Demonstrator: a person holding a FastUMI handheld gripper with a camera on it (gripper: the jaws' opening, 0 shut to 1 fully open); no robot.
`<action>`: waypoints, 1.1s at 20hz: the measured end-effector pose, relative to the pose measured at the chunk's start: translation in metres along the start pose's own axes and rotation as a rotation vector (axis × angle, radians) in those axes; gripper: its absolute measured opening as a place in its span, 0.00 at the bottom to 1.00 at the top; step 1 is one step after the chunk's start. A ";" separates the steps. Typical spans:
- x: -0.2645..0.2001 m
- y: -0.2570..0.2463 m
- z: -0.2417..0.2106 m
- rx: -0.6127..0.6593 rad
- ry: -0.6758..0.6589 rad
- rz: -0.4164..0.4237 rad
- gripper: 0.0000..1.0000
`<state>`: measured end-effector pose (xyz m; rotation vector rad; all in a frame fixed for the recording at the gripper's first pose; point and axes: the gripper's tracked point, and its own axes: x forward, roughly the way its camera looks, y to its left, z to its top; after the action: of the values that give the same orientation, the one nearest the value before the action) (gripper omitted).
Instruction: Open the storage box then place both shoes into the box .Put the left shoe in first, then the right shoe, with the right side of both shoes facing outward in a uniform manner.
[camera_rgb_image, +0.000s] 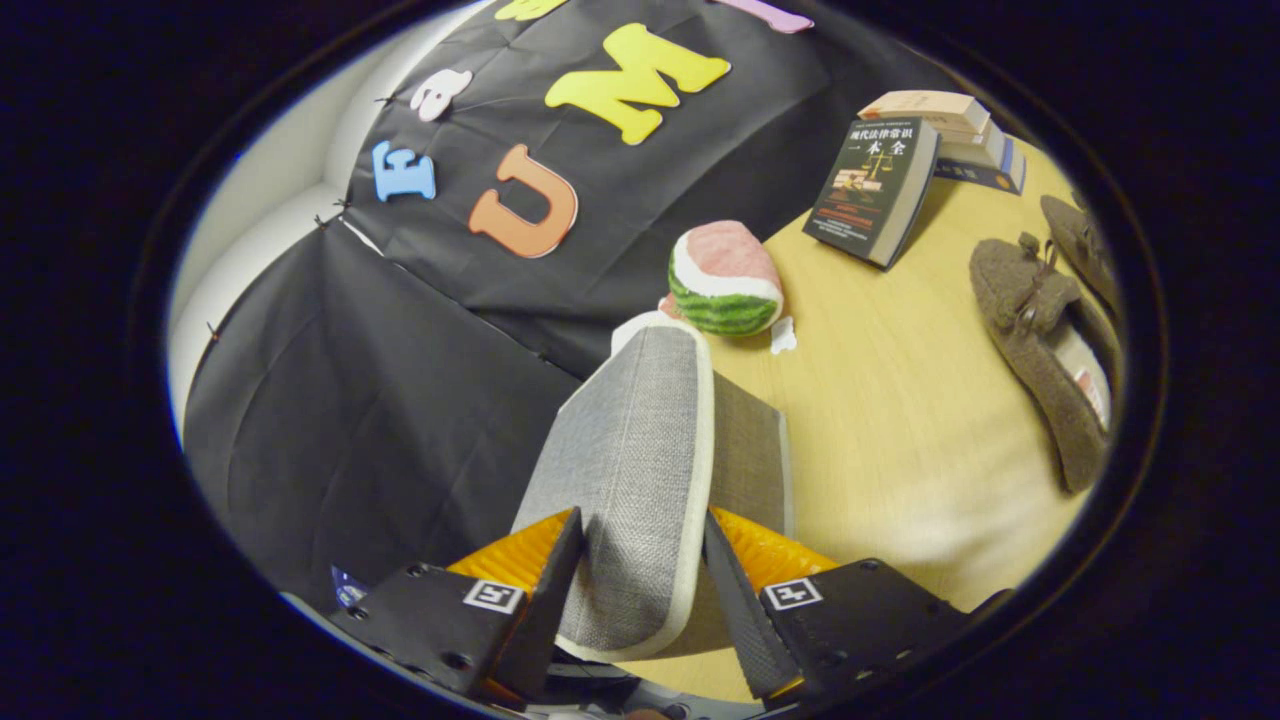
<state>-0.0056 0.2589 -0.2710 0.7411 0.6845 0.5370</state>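
The grey fabric lid (630, 470) of the storage box stands raised on edge between my fingers, its white piping facing me. My gripper (642, 575) is shut on the lid, one black finger (545, 590) pressing each side. A grey wall of the box (750, 450) shows just behind the lid. Two brown fuzzy shoes lie on the wooden table (880, 400) far to the right: the nearer shoe (1040, 350) with its opening up, and the other shoe (1080, 240) behind it.
A toy watermelon slice (725, 280) sits on the table just beyond the lid, a small white scrap (783, 335) beside it. A dark book (872, 190) leans against a stack of books (950, 130) at the back right. Black cloth wall rises to the left.
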 end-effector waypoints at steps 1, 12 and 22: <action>-0.007 -0.002 0.009 -0.006 -0.023 -0.025 0.53; -0.022 0.125 0.054 -0.272 -0.046 0.035 0.00; 0.032 0.261 0.023 -0.576 -0.017 0.159 0.17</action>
<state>-0.0200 0.4331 -0.0736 0.2580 0.4222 0.8268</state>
